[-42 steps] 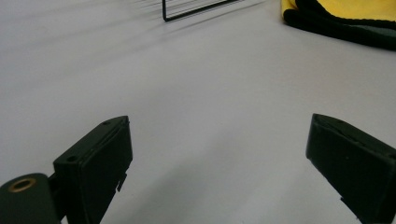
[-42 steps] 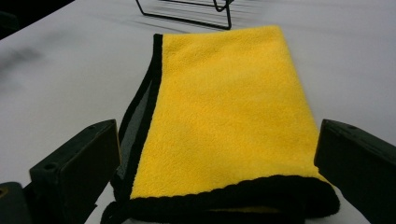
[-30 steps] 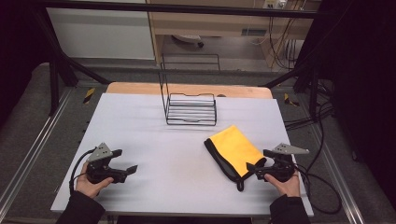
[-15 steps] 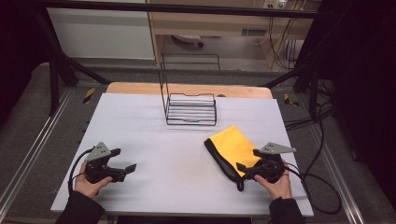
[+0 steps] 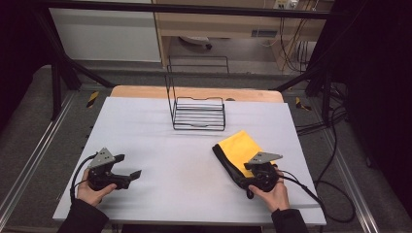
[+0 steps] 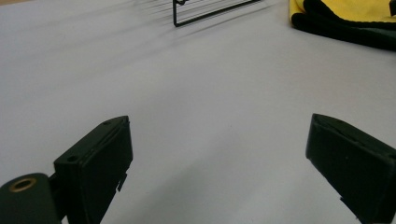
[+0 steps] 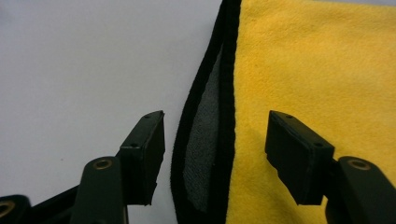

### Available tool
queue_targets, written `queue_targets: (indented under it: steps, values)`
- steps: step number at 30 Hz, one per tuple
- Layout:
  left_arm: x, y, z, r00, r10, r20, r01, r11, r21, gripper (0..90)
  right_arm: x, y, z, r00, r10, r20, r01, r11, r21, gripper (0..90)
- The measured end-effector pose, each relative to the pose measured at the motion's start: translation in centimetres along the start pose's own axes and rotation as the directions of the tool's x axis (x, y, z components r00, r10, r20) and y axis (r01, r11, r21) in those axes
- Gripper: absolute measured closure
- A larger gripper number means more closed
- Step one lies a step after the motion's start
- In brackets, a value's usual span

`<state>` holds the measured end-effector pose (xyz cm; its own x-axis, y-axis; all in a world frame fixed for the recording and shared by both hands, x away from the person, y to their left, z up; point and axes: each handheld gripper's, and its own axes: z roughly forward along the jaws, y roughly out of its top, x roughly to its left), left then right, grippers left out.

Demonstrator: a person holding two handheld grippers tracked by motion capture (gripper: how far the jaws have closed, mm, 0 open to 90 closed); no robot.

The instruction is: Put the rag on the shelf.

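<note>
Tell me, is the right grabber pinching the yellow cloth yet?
Apart. In the right gripper view the right gripper's jaws stand open on either side of the yellow cloth's black edge, with gaps both sides.

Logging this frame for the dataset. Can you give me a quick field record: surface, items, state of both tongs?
surface: pale table
rack: black wire rack, far centre, empty
cloth: yellow cloth with black edging, folded flat, right side
left tongs: open, over bare table, holding nothing
right tongs: open, straddling the cloth's black edge, not closed on it
</note>
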<state>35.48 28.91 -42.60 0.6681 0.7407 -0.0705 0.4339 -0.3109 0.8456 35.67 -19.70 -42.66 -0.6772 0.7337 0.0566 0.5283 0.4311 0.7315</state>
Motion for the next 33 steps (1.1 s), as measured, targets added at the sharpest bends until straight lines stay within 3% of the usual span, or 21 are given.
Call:
queue_targets:
  steps: [4, 9, 15, 18, 33]
  values:
    - [0.1, 0.0, 0.0, 1.0000, 0.000, -0.005, 0.000, 1.0000, 0.003, 7.5, 0.5, -0.1, 0.9, 0.9994, -0.027, 0.021, 0.027, 0.999, 0.032, 44.6]
    - [0.0, 0.0, 0.0, 1.0000, 0.003, -0.006, -0.003, 1.0000, 0.005, 7.6, 0.8, -0.5, 1.6, 0.9967, -0.058, 0.056, 0.054, 0.996, 0.069, 45.2]
    - [0.0, 0.0, 0.0, 1.0000, 0.004, -0.009, -0.004, 1.0000, 0.009, 7.8, 1.2, -0.8, 2.0, 0.9899, -0.109, 0.091, 0.102, 0.992, 0.077, 46.7]
    - [0.0, 0.0, 0.0, 1.0000, 0.004, -0.008, -0.004, 1.0000, 0.008, 7.9, 1.3, -0.9, 2.0, 0.9818, -0.153, 0.113, 0.143, 0.986, 0.088, 51.4]
    - [-0.1, 0.0, 0.1, 0.9999, 0.012, -0.009, -0.011, 0.9998, 0.018, 8.2, 0.7, -0.5, 1.9, 0.9781, -0.163, 0.130, 0.147, 0.981, 0.124, 73.4]
